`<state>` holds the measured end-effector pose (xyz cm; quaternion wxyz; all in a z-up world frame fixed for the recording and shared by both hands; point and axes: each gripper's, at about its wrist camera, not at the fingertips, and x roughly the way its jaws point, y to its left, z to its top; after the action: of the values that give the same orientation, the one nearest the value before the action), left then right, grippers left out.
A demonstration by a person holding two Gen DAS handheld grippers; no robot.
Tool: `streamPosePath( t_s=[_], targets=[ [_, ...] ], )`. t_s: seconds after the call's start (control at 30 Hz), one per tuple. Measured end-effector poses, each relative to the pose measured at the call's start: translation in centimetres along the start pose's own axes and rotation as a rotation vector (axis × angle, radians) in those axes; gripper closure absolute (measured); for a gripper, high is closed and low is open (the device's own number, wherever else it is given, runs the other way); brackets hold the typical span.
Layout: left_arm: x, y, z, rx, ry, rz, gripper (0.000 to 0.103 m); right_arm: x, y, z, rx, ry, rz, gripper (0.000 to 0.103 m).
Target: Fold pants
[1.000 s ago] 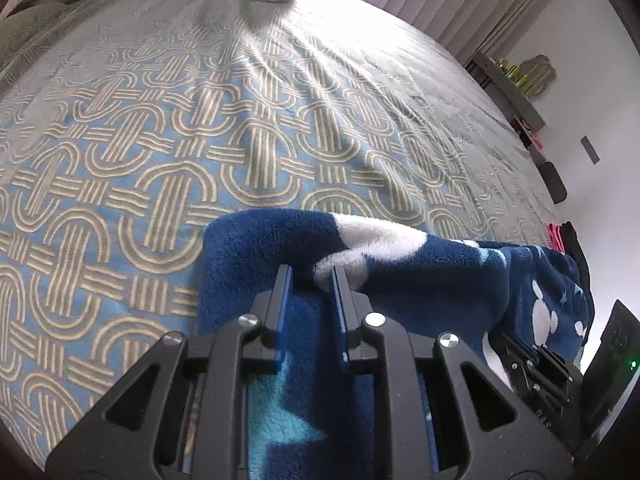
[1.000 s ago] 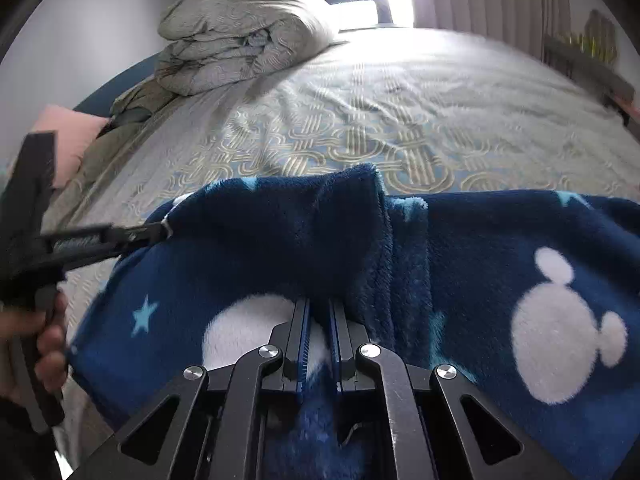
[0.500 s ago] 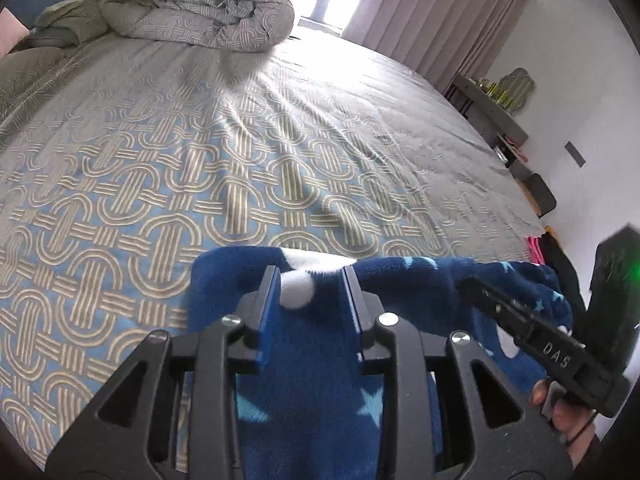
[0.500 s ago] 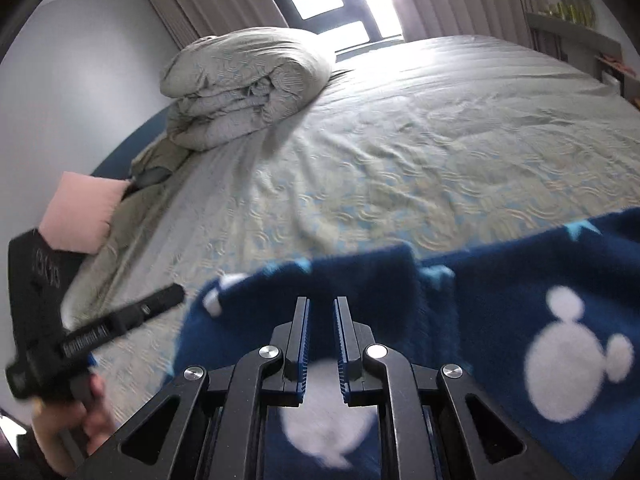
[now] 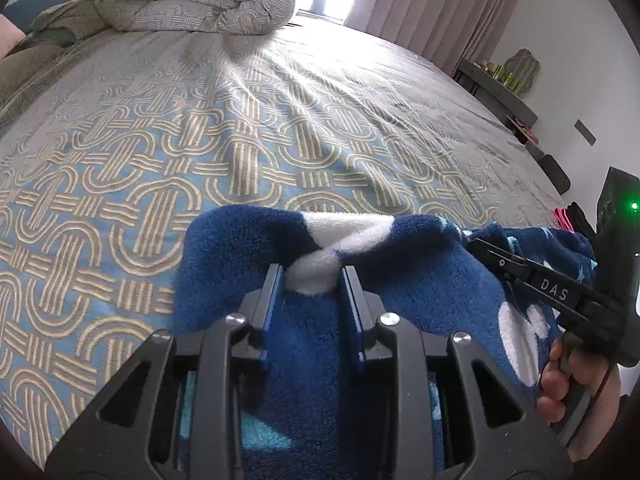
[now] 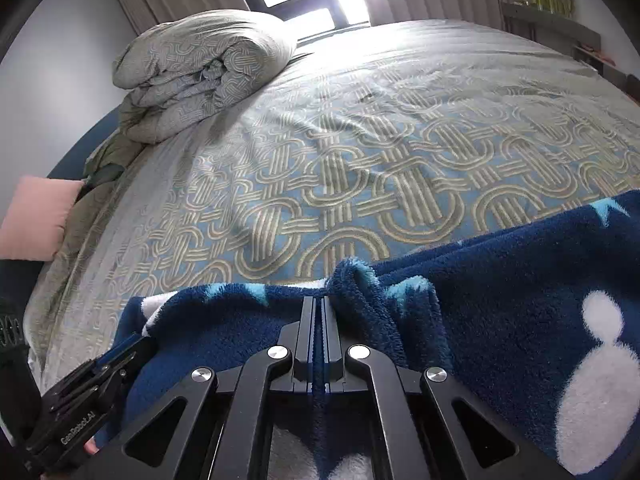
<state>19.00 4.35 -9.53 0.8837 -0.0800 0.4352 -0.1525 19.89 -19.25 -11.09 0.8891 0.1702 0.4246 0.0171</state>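
Observation:
Dark blue fleece pants [image 5: 420, 264] with white mouse shapes and pale stars lie bunched on the patterned bedspread [image 5: 200, 140], close in front of both cameras. My left gripper [image 5: 312, 270] is shut on a thick white-and-blue fold of the upper edge, which fills the gap between its pads. In the right wrist view the pants [image 6: 500, 300] spread to the right. There my right gripper [image 6: 319, 300] has its jaws pressed together on a thin edge beside a raised fold. Each view shows the other gripper at the same edge: right gripper [image 5: 474, 242], left gripper [image 6: 136, 342].
A rolled duvet [image 6: 200, 68] sits at the far left of the bed, with a pink pillow [image 6: 32, 220] at the left edge. Curtains and a bright window stand behind. A shelf [image 5: 500, 84] runs along the right wall. Bedspread stretches beyond the pants.
Both grippers have shifted with the pants' edge, and more of the bed now shows beyond it. The right jaws have closed fully. The left jaws stand wider, around a thicker fold.

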Motion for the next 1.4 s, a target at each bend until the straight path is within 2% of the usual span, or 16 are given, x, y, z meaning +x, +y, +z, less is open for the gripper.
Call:
streamPosePath(
  t_s=[0.27,0.43,0.53,0.6,0.67,0.8,0.9,0.93,1.0,1.07,1.1,1.2,1.33,1.4],
  targets=[
    [0.0,0.0,-0.4,-0.007,-0.022,-0.003,0.071,0.0,0.2,-0.2,-0.016,-0.01,-0.02,0.103],
    [0.0,-1.0,-0.5,0.025,-0.02,0.039,0.071,-0.1,0.4,-0.3,-0.016,-0.014,-0.02,0.103],
    [-0.6,-1.8,0.0,0.05,-0.009,0.064,0.071,-0.2,0.1,0.0,-0.005,0.008,0.032,0.099],
    [-1.9,-2.0,0.0,0.024,-0.027,0.057,0.066,-1.0,-0.2,0.3,0.004,0.044,0.075,0.097],
    [-3.1,-2.5,-0.2,0.008,-0.046,0.032,0.05,-3.0,-1.0,0.4,0.028,0.052,0.117,0.088],
    [-4.8,-5.7,-0.6,0.071,-0.066,0.054,0.047,-7.7,-2.9,-0.1,0.066,-0.019,0.154,0.055],
    [-6.0,-8.7,-0.8,0.103,-0.071,0.029,0.046,-11.5,-5.2,-0.8,0.1,-0.036,0.216,0.05],
    [-6.1,-9.5,-0.9,0.115,-0.075,0.024,0.045,-13.1,-6.4,-1.3,0.126,-0.054,0.23,0.045],
    [-6.5,-12.0,-1.1,0.154,-0.086,0.017,0.037,-15.6,-8.6,-2.1,0.165,-0.097,0.232,0.038],
    [-6.5,-15.0,-1.3,0.201,-0.086,0.004,0.023,-18.1,-11.8,-3.3,0.229,-0.146,0.219,0.034],
    [-6.4,-16.3,-1.4,0.221,-0.087,-0.002,0.021,-18.9,-13.1,-3.7,0.263,-0.156,0.217,0.033],
    [-5.9,-20.9,-2.4,0.299,-0.072,-0.037,0.021,-21.0,-18.2,-6.3,0.412,-0.184,0.223,0.032],
    [-4.8,-25.5,-3.8,0.364,-0.026,-0.09,0.021,-23.5,-23.0,-9.1,0.548,-0.243,0.191,0.032],
    [-4.1,-27.8,-4.7,0.401,-0.003,-0.112,0.021,-24.0,-25.3,-10.0,0.618,-0.253,0.212,0.032]
  ],
)
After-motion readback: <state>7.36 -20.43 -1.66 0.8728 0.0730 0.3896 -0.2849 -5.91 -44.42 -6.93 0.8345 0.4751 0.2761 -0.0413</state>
